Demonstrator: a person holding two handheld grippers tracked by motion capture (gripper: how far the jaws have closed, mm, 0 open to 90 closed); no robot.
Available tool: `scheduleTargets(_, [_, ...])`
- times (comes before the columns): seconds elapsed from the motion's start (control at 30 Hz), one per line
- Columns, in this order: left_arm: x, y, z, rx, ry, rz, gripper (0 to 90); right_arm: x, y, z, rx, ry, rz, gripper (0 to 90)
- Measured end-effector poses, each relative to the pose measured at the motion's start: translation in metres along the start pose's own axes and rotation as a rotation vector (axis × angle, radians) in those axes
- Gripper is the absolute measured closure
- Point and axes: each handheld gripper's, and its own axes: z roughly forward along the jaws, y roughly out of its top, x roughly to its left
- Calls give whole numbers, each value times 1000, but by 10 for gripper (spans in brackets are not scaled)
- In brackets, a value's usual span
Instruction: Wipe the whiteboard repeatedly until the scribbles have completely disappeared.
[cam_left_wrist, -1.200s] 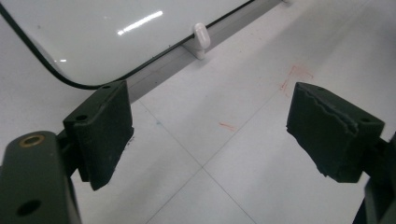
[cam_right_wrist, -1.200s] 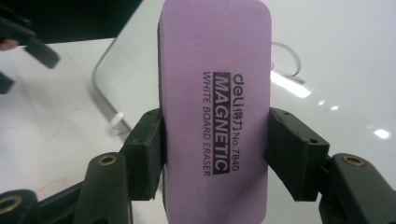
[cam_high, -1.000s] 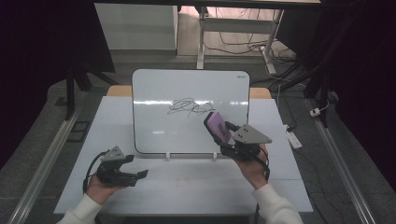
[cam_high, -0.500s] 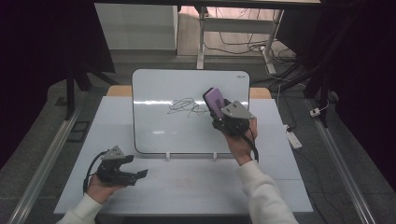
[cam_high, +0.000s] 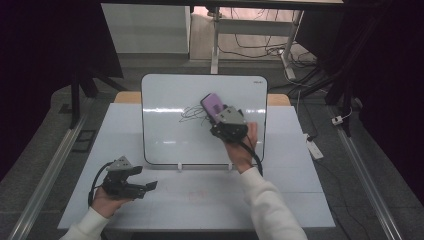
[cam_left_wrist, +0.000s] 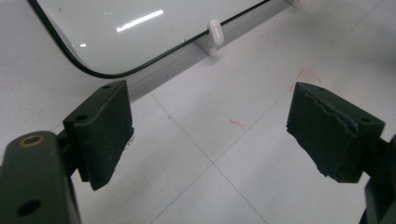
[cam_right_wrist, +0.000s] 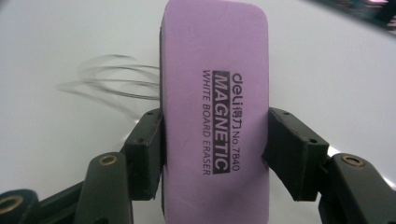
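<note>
**Eraser brought over the scribble on the whiteboard**

Over the middle of the whiteboard (cam_high: 165, 135), which lies at the far side of the worktop (cam_high: 300, 200), we hold the purple eraser (cam_high: 213, 104) in the right tool (cam_high: 220, 116). Its two jaws press on the long sides of the eraser, about half open because the block is wide; the right gripper view shows this grip clearly, with the printed face of the eraser (cam_right_wrist: 215, 116) turned to the camera. The black scribble (cam_high: 192, 113) is just beside the eraser, toward the left edge of the worktop, and partly under it.

The left tool (cam_high: 131, 184) rests near the front left corner of the worktop, its jaws wide apart and with nothing between them.

We judge that the step in hand is the approach to wipe. The next move calls for putting the felt side flat on the board and sweeping across all the lines with steady pressure. If the board slides, the left tool could hold its near edge.
</note>
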Motion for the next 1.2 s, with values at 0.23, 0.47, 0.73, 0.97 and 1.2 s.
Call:
scheduleTargets(0.23, [-1,1,0,-1,0,-4,152,-18,-3,-1,4,-18,80,398])
scheduleTargets(0.47, [2,0,0,-4,-9,-10,152,34,7,13,5,79,-63,398])
scheduleTargets(0.73, [2,0,-1,-10,-8,-16,152,-42,6,3,-3,-48,141,398])
scheduleTargets(0.97, [3,0,0,-5,-10,-20,152,18,16,24,-38,135,79,398])
scheduleTargets(1.2, [4,-1,-1,-8,-16,-23,152,-9,18,17,-34,46,91,398])
